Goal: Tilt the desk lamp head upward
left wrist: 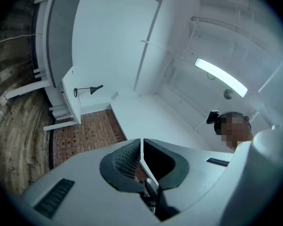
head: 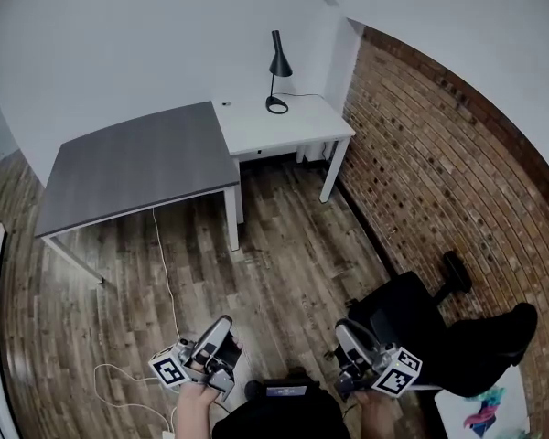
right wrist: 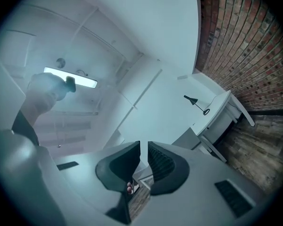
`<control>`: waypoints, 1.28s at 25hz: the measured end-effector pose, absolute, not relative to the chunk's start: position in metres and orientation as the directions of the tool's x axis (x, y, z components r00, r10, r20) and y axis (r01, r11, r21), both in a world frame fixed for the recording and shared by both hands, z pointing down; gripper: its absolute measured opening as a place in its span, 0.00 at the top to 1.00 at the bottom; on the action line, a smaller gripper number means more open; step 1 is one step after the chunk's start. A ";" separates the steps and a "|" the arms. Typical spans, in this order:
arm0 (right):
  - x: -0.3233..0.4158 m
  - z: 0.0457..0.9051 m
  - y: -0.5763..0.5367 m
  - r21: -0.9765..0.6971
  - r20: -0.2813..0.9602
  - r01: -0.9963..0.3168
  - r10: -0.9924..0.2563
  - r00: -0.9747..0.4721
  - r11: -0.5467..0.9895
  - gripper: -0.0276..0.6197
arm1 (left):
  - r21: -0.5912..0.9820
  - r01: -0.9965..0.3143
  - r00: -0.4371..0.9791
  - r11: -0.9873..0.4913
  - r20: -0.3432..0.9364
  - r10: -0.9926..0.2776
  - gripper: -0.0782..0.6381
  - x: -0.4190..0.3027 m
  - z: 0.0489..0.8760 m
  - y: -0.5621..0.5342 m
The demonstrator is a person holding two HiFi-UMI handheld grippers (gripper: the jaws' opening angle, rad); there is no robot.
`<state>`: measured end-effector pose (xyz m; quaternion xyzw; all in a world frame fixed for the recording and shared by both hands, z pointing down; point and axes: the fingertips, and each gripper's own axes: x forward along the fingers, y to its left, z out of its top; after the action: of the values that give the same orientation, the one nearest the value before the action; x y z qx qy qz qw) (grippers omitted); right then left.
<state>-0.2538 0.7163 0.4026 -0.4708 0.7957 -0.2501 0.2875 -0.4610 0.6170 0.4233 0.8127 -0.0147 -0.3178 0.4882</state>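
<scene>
Far ahead of the left tongs [head: 225, 323] and right tongs [head: 343, 330], the desk lamp [head: 278, 67] looks matt black metal on a smooth white desk [head: 302, 131], beside a matt grey desk [head: 137, 163]. Beneath them is grainy wood-plank floor [head: 293, 254]; to their right, a rough brick wall [head: 439, 181].

We hold our left gripper [head: 223, 324] and right gripper [head: 344, 330] near us, side by side, both pointing far. The left's jaws meet, empty; the right's stand slightly apart, empty.

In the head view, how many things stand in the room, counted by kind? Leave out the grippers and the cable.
Desks: 2 (grey desk, white desk)
Lamp: 1
Chair: 1
Total: 4
</scene>
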 end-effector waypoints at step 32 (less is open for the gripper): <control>-0.070 0.402 0.423 -0.689 -0.323 -0.500 -0.840 -0.437 0.525 0.88 | 0.807 0.184 0.843 -0.562 -0.423 -0.332 0.85 -0.270 0.405 0.346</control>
<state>-0.0702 0.4233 0.4018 -0.4145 0.8078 -0.2566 0.3313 -0.2704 0.3459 0.4050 0.8392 -0.0443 -0.2768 0.4661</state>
